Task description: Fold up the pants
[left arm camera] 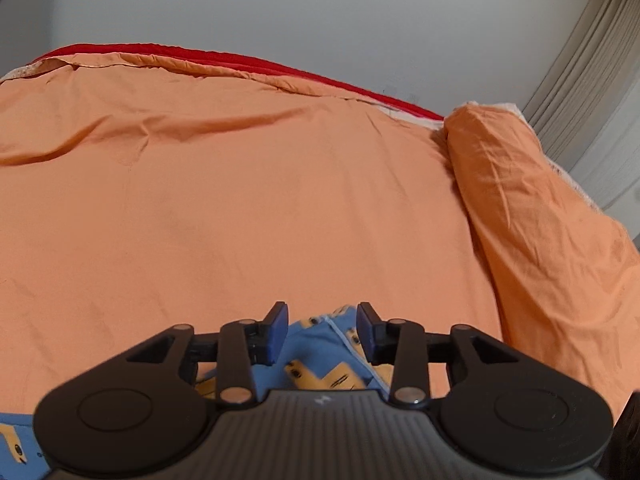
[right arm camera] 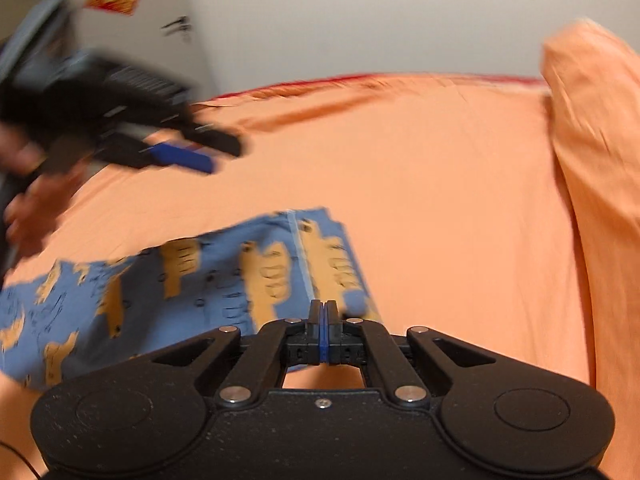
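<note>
The pants (right arm camera: 224, 276) are blue with orange cartoon prints and lie on the orange bed sheet (right arm camera: 440, 208). My right gripper (right arm camera: 324, 312) is shut, with its tips at the pants' near right edge; whether it pinches the cloth I cannot tell. My left gripper (left arm camera: 322, 320) is open above the pants (left arm camera: 320, 356), nothing between its pads. In the right wrist view the left gripper (right arm camera: 188, 158) hovers blurred at the left, above the sheet and beyond the pants.
An orange pillow (left arm camera: 532, 208) lies along the bed's right side, also in the right wrist view (right arm camera: 600, 140). A red cloth edge (left arm camera: 240, 58) runs along the far side by the grey wall. A door with a handle (right arm camera: 178, 24) stands at the back left.
</note>
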